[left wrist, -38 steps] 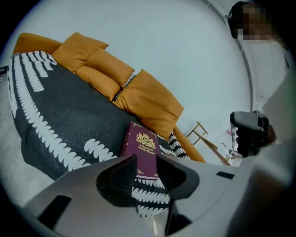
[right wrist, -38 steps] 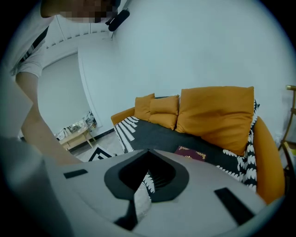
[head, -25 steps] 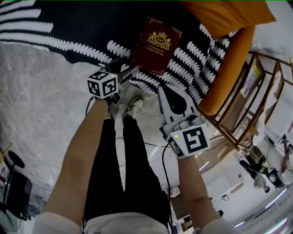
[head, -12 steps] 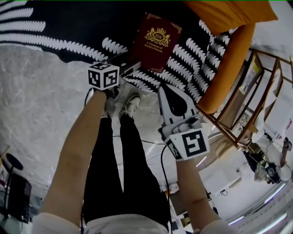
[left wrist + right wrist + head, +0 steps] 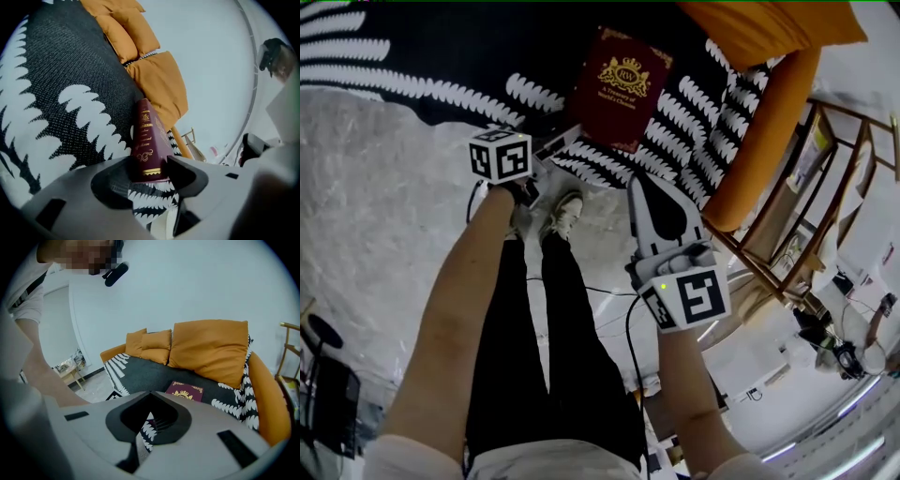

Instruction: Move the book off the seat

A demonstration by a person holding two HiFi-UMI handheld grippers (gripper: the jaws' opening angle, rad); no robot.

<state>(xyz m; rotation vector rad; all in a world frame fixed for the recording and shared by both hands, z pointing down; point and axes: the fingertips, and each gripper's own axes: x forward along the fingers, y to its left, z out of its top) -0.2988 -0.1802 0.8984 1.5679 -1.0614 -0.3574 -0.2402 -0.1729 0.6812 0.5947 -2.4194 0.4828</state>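
On the black, white-fern-patterned sofa seat [image 5: 441, 37], the maroon, gold-crested hardback book [image 5: 621, 89] lies flat, not yet lifted. The left gripper [image 5: 148, 164], jaws just closing, pinches its near corner; the right gripper [image 5: 150, 393] is pressed together, empty.

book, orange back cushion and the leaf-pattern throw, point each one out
book [image 5: 622, 89]: head view, middle of its dark red front cover
orange back cushion [image 5: 211, 348]: right gripper view, centre of the large cushion's face
leaf-pattern throw [image 5: 56, 65]: left gripper view, bare dark weave left of the book
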